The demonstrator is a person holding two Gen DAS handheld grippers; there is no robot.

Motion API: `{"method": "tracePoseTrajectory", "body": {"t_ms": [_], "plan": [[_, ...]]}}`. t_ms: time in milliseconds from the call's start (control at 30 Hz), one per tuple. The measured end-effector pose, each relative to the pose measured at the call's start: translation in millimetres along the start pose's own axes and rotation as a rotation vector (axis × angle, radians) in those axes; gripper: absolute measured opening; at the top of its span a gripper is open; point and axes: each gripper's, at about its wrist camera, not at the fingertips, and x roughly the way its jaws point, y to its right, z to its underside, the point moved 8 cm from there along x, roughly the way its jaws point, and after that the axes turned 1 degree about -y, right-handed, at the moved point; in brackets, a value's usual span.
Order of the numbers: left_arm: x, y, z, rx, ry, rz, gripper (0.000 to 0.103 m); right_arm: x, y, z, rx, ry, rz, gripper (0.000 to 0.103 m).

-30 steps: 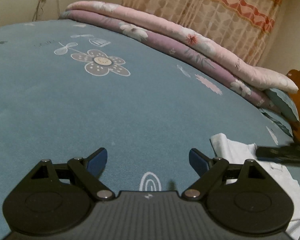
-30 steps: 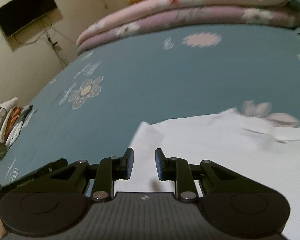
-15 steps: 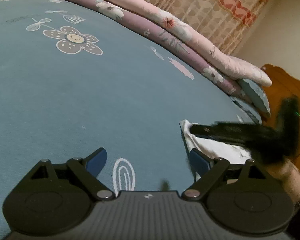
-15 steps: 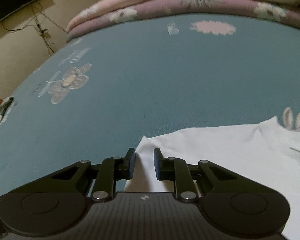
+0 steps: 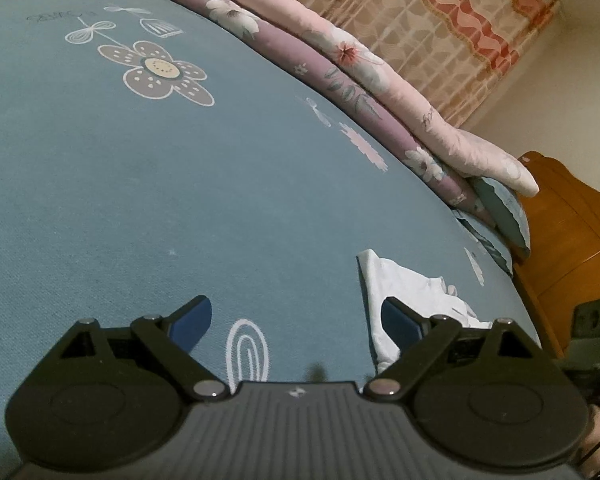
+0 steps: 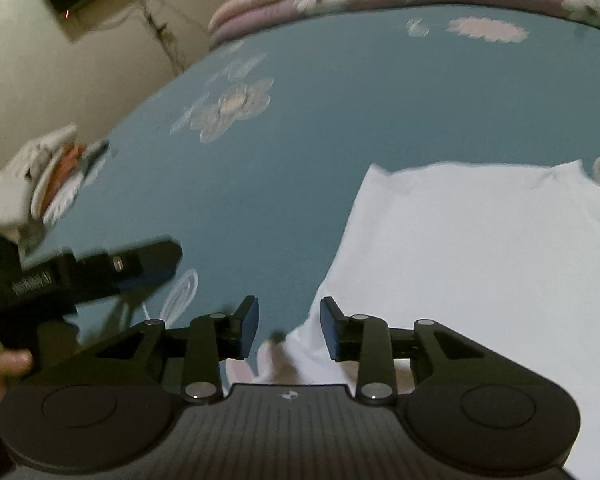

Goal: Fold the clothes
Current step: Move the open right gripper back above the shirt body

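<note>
White garment [image 6: 480,248] spread flat on blue bedsheet [image 5: 180,200], toward right side of bed; probably laid out this way so that edges and corners can be reached for folding. Type of garment not certain; a neckline-like notch shows at far edge in right wrist view.

Left tool [image 5: 296,318]: blue fingers set wide, nothing between them. Low over bare sheet, right finger just at garment's near left edge. Looks placed to take that edge, not yet on it.

Right tool [image 6: 288,326]: gap moderate, empty. Garment's left hem runs up through gap; cloth lies under right finger, sheet under left finger. No pinch made. Position suggests straddling of hem ahead of a grasp.

Edges: left hem straight, far-left corner crisp and slightly raised in left wrist view. Near corner partly hidden behind tool body.

Open room: wide stretch of sheet to left of garment and beyond it, enough for a fold across or away. Rolled pink and purple floral quilts [image 5: 340,64] along far side of bed, well apart. Small pile of folded clothes [image 6: 48,176] at left edge of bed, well apart. Wooden headboard [image 5: 568,216] close on right; less room there.

Risk, as judged: both tools near same hem, could crowd one another.
</note>
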Motion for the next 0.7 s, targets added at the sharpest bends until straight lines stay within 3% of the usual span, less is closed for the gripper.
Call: {"method": "tracePoseTrajectory", "body": {"t_ms": [233,300,433,600,700], "plan": [[2,5,3,0.018,-0.008,-0.004,0.092,18,9,12,0.081,-0.035,-0.037,0.044],[3,6,3,0.020,-0.010,-0.001,0.092,7,9,9,0.101,-0.031,-0.026,0.044],[3,11,5,0.031,-0.020,0.007,0.092,-24,9,16,0.113,0.020,-0.039,0.058],[7,26,12,0.077,-0.054,0.030,0.092,-17,23,41,0.200,0.004,-0.035,0.061],[7,44,20,0.140,-0.075,0.062,0.092,-32,13,42,0.168,-0.003,-0.024,0.062]]}}
